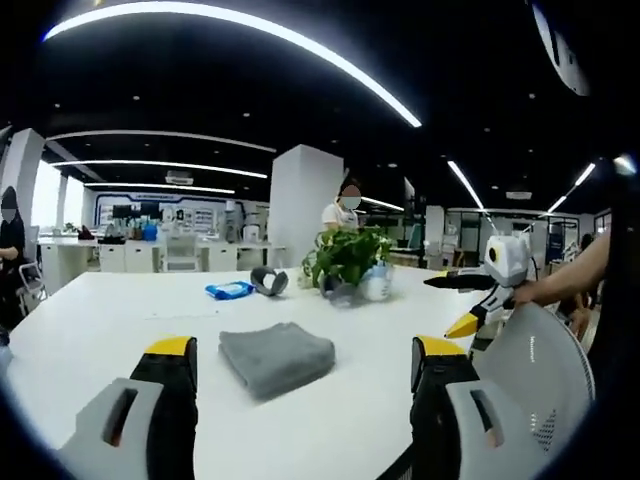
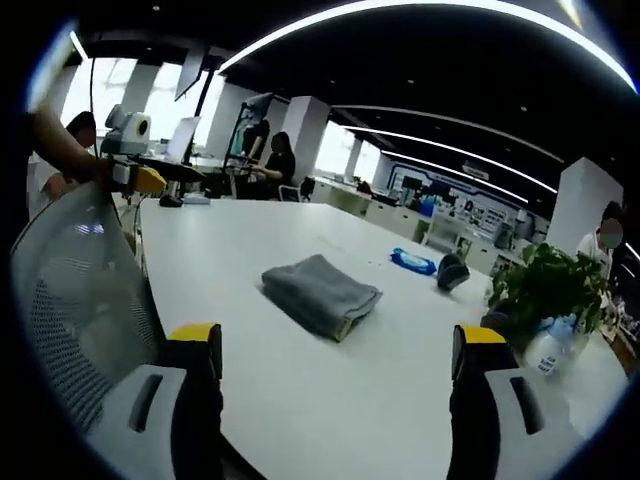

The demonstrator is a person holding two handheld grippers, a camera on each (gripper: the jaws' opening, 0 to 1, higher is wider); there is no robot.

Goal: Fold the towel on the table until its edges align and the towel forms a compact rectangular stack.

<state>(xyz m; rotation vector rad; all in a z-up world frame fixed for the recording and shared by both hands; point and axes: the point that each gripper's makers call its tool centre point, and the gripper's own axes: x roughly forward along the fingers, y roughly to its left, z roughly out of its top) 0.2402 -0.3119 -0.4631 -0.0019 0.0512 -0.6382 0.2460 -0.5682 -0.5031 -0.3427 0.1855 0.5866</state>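
Observation:
A grey towel (image 1: 277,358) lies folded into a thick, compact rectangle on the white table (image 1: 110,310). My left gripper (image 1: 305,347) is held back from it at the near table edge, jaws wide apart and holding nothing. From the other side the same towel (image 2: 320,291) shows a yellowish hem at its near corner. My right gripper (image 2: 338,334) is also open and bare, short of the towel. Neither gripper touches the cloth. The right gripper (image 1: 466,322) also appears at the table's right edge in the left gripper view, held by a person's arm (image 1: 575,272).
A potted plant (image 1: 347,255), a clear bottle (image 1: 376,284), a dark tape roll (image 1: 269,281) and a blue packet (image 1: 229,290) sit beyond the towel. A mesh chair back (image 1: 535,375) stands by the table edge. People stand and sit in the background.

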